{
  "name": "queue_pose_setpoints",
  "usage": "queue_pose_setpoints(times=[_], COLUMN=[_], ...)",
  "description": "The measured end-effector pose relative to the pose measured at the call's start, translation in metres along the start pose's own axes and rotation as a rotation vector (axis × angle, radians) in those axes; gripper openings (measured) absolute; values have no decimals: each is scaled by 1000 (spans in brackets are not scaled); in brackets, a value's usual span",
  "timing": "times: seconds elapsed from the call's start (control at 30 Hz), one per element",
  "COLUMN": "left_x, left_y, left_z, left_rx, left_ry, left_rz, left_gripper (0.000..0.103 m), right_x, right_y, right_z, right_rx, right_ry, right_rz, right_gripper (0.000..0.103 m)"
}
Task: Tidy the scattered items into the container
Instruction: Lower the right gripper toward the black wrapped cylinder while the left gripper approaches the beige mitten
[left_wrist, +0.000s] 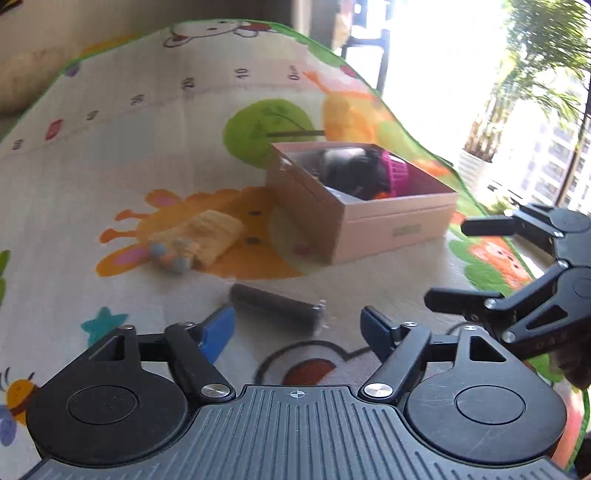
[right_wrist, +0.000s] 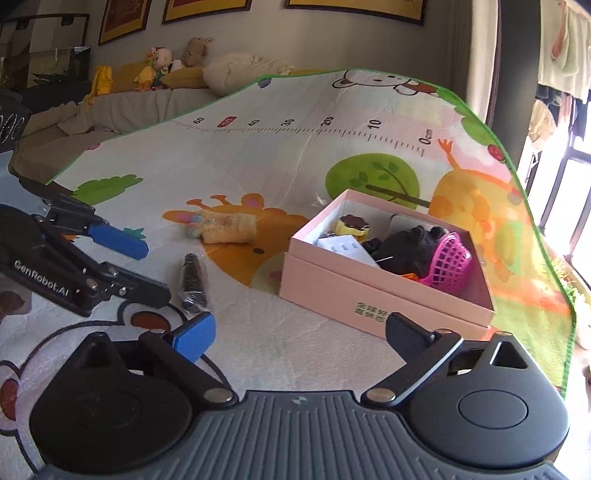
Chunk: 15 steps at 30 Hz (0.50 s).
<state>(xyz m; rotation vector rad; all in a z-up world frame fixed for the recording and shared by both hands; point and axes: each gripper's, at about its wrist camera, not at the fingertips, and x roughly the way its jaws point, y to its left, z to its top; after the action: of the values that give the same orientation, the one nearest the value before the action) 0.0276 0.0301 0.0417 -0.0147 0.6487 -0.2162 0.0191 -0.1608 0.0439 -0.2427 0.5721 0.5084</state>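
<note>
A pink cardboard box (left_wrist: 391, 218) (right_wrist: 373, 306) sits on the play mat and holds a black plush (right_wrist: 417, 247), a pink mesh basket (right_wrist: 448, 264), a white block and a yellow-brown toy. A dark cylinder in clear wrap (left_wrist: 275, 304) (right_wrist: 192, 282) lies on the mat just ahead of my left gripper (left_wrist: 299, 330), which is open and empty. A yellow knitted sock with pompoms (left_wrist: 201, 238) (right_wrist: 227, 225) lies left of the box. My right gripper (right_wrist: 299, 334) is open and empty, near the box's front side; it also shows in the left wrist view (left_wrist: 454, 262).
The colourful play mat (right_wrist: 280, 162) covers the floor. A sofa with plush toys (right_wrist: 159, 70) stands beyond the mat's far edge. A window and balcony rail (left_wrist: 517, 147) lie past the mat's right edge.
</note>
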Motion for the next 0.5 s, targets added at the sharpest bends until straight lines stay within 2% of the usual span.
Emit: queue_pose_setpoints(times=[0.07, 0.13, 0.23, 0.27, 0.3, 0.37, 0.5], left_x=[1, 4, 12, 15, 18, 25, 47], left_y=[20, 37, 49, 49, 47, 42, 19], left_z=[4, 7, 11, 13, 14, 18, 24], left_rx=[-65, -124, -161, -157, -145, -110, 32], left_ry=[-14, -15, -24, -30, -37, -49, -62], left_rz=[96, 126, 121, 114, 106, 93, 86], left_gripper=[98, 98, 100, 100, 101, 101, 102], right_x=[20, 45, 75, 81, 81, 75, 37], right_y=[9, 21, 33, 36, 39, 40, 27], right_z=[8, 14, 19, 20, 20, 18, 1], right_rx=[27, 41, 49, 46, 33, 17, -4], right_ry=[40, 78, 133, 147, 139, 144, 156], right_rz=[57, 83, 137, 136, 125, 146, 170], right_gripper=[75, 69, 47, 34, 27, 24, 24])
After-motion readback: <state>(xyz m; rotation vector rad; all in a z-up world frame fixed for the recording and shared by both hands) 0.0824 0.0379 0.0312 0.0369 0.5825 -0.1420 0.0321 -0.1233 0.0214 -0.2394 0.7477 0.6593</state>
